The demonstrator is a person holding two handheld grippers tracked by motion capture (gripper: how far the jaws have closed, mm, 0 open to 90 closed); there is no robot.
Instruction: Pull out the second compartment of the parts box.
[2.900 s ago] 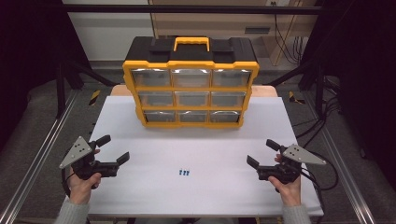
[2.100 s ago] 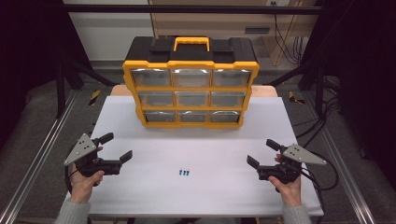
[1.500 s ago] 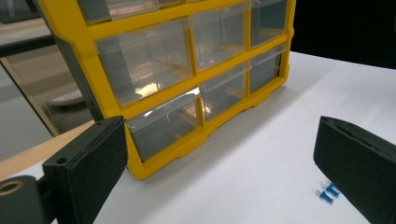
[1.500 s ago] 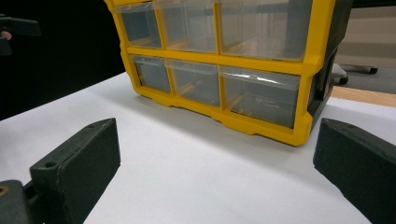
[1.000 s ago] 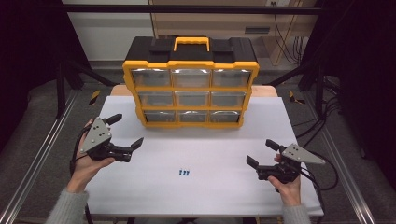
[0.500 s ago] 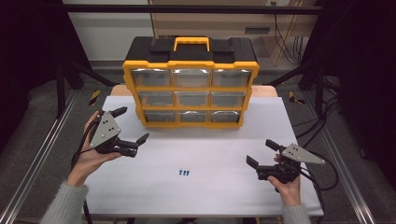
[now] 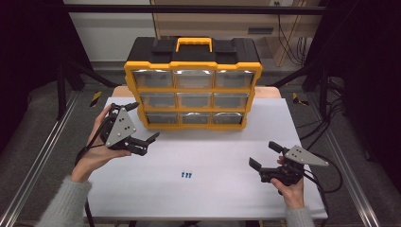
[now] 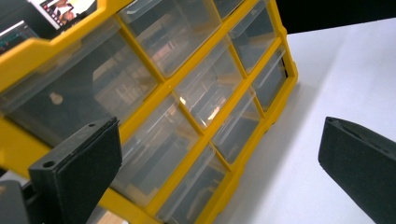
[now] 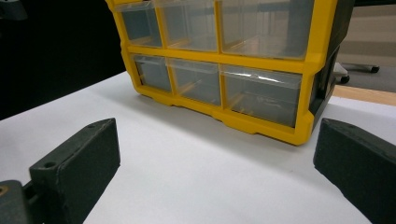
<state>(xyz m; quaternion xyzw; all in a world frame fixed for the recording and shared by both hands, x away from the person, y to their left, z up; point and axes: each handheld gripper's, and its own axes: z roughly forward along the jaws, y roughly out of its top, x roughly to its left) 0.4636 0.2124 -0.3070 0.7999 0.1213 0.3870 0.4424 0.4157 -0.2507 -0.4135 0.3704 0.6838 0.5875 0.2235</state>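
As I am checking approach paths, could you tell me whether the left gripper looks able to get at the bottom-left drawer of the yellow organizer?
Probably yes. The left gripper hangs open just left of the organizer, its jaws toward the bottom-left drawer, with nothing between them.

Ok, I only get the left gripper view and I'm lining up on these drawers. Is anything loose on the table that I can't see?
Observer: Yes, a few small blue parts lie on the white table, in front of the drawer organizer and apart from it.
Operator: Where's the other claw?
Observer: The right claw is open and empty at the table's near right.
Operator: Which drawer am I closest to?
Observer: The left claw is open beside the bottom-left drawer.
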